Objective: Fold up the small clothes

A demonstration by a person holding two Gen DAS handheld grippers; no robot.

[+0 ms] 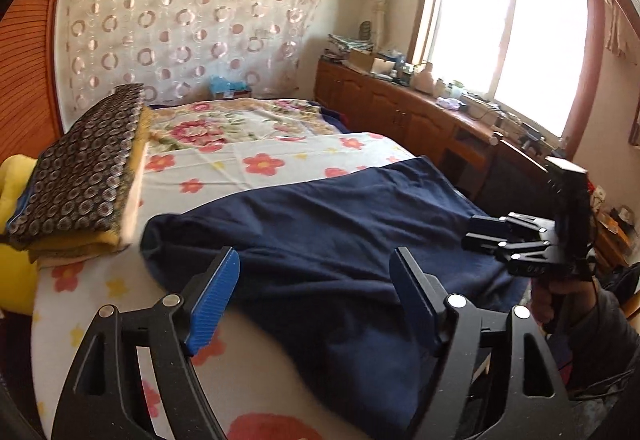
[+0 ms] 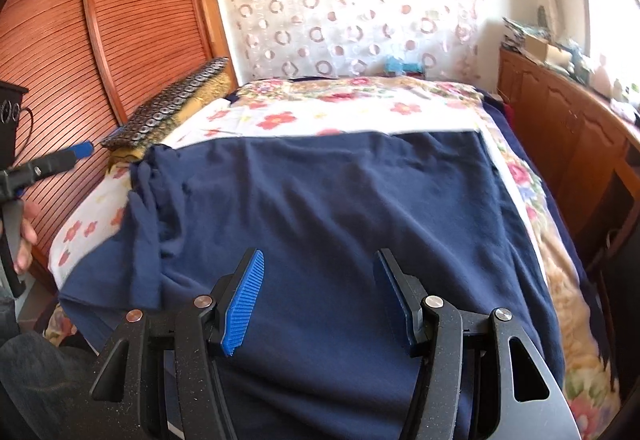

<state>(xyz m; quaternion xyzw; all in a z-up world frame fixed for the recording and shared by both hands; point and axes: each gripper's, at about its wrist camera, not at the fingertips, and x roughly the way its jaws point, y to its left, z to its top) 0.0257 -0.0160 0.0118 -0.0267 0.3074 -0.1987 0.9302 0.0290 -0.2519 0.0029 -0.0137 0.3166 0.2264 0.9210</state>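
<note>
One navy garment [image 2: 320,208] lies beneath two open hand-held grippers.

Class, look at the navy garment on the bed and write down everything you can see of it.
The navy garment is a soft, plain dark-blue knit, spread mostly flat across the flowered bedsheet with shallow wrinkles. Its left edge is bunched into a rumpled fold near the folded patterned quilt; its near edge hangs over the bed's side. Its far edge lies fairly straight. Both tools, left tool and right tool, stand open above it, gripping nothing.
</note>
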